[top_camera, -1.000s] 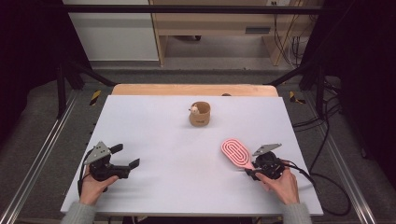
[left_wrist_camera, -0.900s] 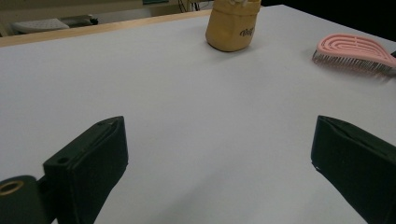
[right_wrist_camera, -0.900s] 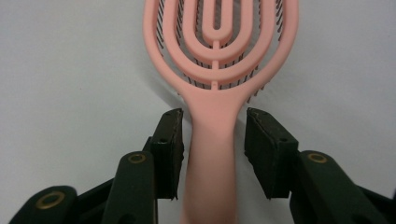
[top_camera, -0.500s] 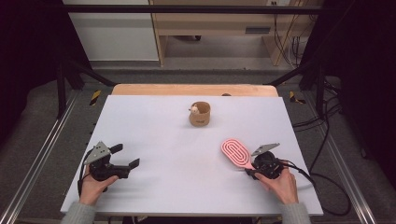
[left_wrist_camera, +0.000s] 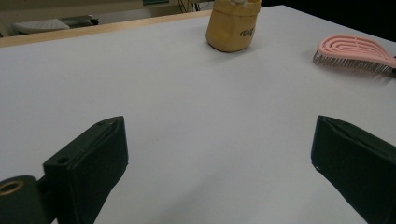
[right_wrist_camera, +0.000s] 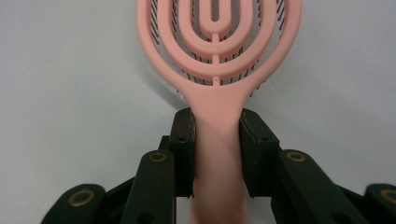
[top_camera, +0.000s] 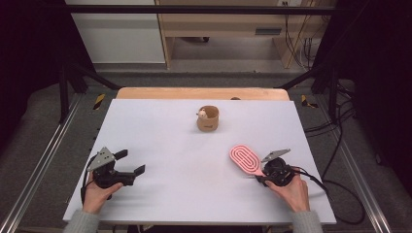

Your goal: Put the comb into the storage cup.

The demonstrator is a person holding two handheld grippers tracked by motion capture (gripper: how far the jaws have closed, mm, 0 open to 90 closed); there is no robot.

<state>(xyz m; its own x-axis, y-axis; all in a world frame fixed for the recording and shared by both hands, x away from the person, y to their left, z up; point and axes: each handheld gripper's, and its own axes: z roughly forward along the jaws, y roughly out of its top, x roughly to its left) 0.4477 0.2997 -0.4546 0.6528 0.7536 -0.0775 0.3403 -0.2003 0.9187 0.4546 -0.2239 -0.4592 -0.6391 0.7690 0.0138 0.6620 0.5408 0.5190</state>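
Observation:
A pink hairbrush (top_camera: 245, 159) lies bristles down on the white table (top_camera: 170, 136) at the front right. Its ringed head (right_wrist_camera: 217, 42) points away from my right gripper (right_wrist_camera: 217, 126). The jaws have just been closing, and both black pads now press on the brush handle between them. In the high view that right gripper (top_camera: 262, 174) sits at the handle end, held by a hand. My left gripper (top_camera: 131, 162) rests at the front left, its jaws wide apart (left_wrist_camera: 219, 158) with bare table between them. The hairbrush (left_wrist_camera: 355, 49) also lies far off to its right.
A small tan cup (top_camera: 208, 119) with something white in its top stands near the table's middle back, and shows as the tan cup (left_wrist_camera: 232, 28) ahead of the left gripper. A wooden strip edges the far side. Cables trail off the table's right edge.
Both hands and the brush have kept their places. The right gripper's jaws have drawn in slightly around the brush handle.

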